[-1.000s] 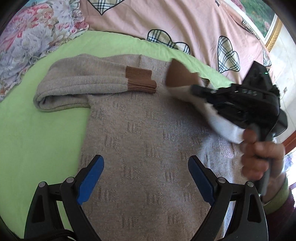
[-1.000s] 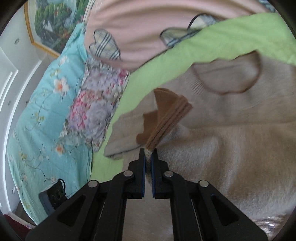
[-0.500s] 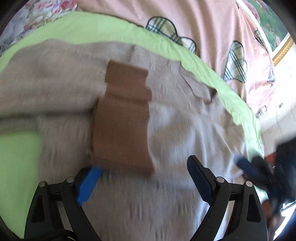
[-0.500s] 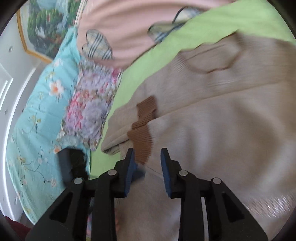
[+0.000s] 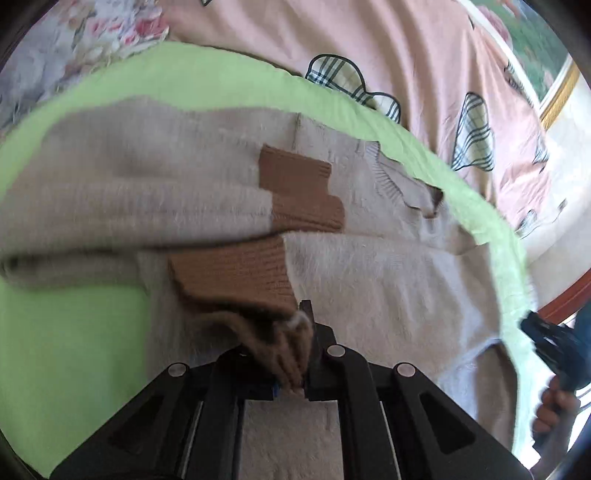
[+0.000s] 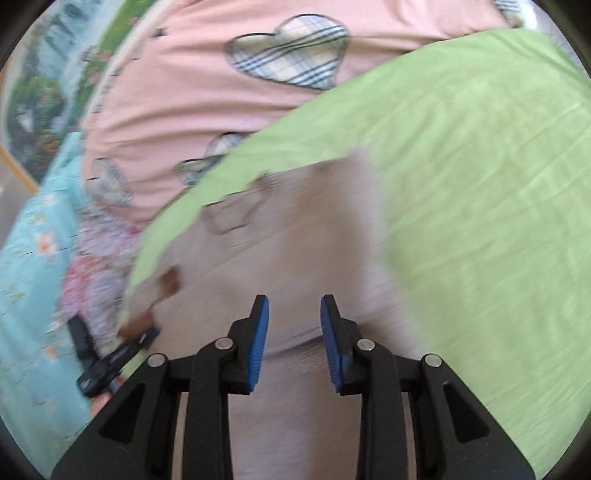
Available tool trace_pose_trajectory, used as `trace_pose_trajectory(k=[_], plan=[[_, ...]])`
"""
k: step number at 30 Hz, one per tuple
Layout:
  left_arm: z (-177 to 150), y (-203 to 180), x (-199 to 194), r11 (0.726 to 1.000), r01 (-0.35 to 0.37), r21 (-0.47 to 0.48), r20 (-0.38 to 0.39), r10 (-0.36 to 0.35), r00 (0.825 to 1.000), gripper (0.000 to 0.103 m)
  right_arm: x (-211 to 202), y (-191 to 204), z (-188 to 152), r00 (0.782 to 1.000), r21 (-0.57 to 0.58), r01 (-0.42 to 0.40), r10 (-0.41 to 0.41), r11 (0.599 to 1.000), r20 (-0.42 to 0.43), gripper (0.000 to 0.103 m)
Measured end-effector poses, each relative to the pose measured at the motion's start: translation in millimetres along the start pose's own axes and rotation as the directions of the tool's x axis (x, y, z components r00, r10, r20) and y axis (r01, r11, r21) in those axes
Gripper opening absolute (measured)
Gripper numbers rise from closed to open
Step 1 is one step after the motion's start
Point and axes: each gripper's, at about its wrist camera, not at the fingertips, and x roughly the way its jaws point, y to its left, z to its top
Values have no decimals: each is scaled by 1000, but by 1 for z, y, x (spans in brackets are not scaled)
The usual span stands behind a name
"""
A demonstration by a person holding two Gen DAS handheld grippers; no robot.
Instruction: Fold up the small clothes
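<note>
A beige knitted sweater (image 5: pixel 388 280) with brown ribbed cuffs lies on a green blanket (image 5: pixel 66 332). One sleeve is folded across the chest, its brown cuff (image 5: pixel 299 192) near the collar. My left gripper (image 5: pixel 295 354) is shut on the other sleeve's brown cuff (image 5: pixel 236 273), pinching the fabric between its jaws. My right gripper (image 6: pixel 293 332) is open and empty, hovering over the sweater's body (image 6: pixel 295 251) near its right edge. It also shows at the right edge of the left wrist view (image 5: pixel 554 343).
A pink quilt (image 5: pixel 369 48) with plaid heart patches lies behind the blanket. A floral cushion (image 5: pixel 74 33) sits at the back left. A turquoise floral sheet (image 6: pixel 29 295) lies left of the bed. A framed picture (image 5: pixel 546 62) hangs on the wall.
The right gripper let go of the sleeve cuff, opened and swung away to the sweater's right side. The left gripper moved in and closed on that cuff.
</note>
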Motion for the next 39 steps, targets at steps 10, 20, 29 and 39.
trace_pose_trajectory(k=[10, 20, 29, 39], plan=[[-3, -12, 2, 998, -28, 64, -4, 29, 1000, 7, 93, -23, 40, 972, -63, 136, -145, 989, -185, 9], [-11, -14, 12, 994, -16, 104, -28, 19, 999, 17, 72, -51, 45, 973, -60, 211, -216, 976, -87, 9], [-17, 8, -48, 989, -96, 114, 35, 93, 995, 41, 16, -6, 1, 998, -76, 21, -26, 997, -60, 36], [34, -34, -5, 863, -326, 386, 70, 325, 943, 82, 22, 40, -61, 974, -57, -132, 119, 990, -191, 39]])
